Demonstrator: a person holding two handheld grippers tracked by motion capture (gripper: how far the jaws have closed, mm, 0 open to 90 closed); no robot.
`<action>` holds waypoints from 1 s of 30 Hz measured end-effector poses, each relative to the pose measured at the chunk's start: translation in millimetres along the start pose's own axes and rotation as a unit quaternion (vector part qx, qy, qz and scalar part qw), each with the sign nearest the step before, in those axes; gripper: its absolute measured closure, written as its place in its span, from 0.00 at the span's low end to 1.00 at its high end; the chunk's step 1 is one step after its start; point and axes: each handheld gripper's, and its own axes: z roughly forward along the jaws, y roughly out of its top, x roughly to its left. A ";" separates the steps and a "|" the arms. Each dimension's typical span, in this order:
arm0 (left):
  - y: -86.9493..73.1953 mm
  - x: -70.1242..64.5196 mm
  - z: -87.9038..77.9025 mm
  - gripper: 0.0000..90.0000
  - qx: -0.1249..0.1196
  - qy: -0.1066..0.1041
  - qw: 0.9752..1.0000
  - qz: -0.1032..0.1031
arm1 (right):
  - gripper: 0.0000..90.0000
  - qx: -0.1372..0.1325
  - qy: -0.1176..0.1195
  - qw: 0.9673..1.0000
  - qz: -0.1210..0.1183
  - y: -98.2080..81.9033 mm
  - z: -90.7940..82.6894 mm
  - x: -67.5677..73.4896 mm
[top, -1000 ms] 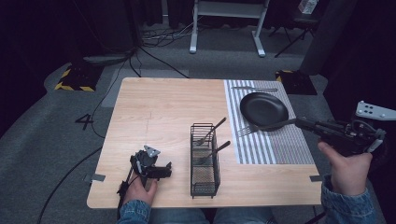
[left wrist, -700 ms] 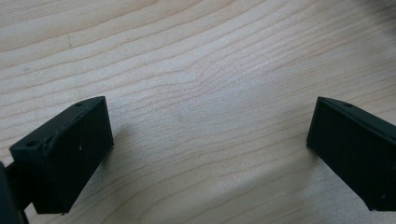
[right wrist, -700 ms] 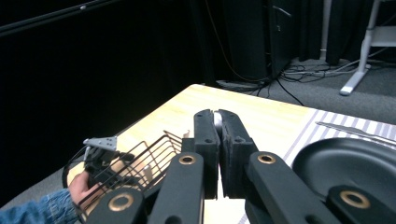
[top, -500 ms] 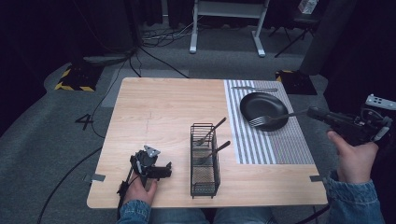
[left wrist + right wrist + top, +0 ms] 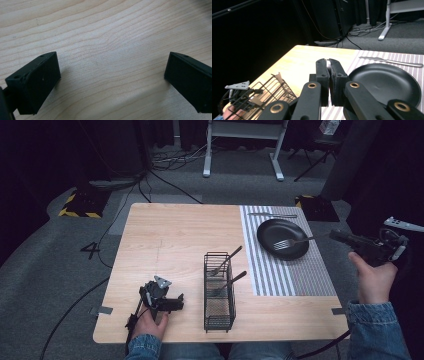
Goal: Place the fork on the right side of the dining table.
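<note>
A silver fork [image 5: 295,241] is held by its handle end in my right gripper [image 5: 334,235], which is shut on it beyond the table's right edge. The fork's tines lie over the black plate [image 5: 280,227]; I cannot tell whether they touch it. In the right gripper view the jaws are pressed together on a sliver of metal [image 5: 328,64], with the plate [image 5: 387,82] just past them. My left gripper [image 5: 165,299] rests on the wood near the front left, open. Its fingers [image 5: 35,80] stand wide apart over bare table.
A black wire basket [image 5: 219,292] stands at the front middle with two dark-handled utensils [image 5: 224,261] leaning in it. A table knife [image 5: 272,215] lies on the striped mat [image 5: 300,275] beyond the plate. Bare wood spreads across the table's left and far parts.
My right gripper has carried the fork farther and to the right, so the tines went from the plate's near-left rim to over its middle. The left gripper has not moved.
</note>
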 end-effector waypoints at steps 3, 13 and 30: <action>0.0 0.0 0.0 0.00 0.000 0.000 1.000 0.000 | 0.97 0.007 -0.004 1.000 0.005 -2.3 5.9 -6.3; 0.0 0.0 0.0 0.00 0.000 0.000 1.000 0.000 | 0.97 0.030 -0.018 0.999 0.019 -13.9 28.2 -20.9; 0.0 0.0 0.0 0.00 0.000 -0.001 1.000 0.000 | 0.97 0.074 -0.040 0.996 0.038 -37.3 61.0 -38.0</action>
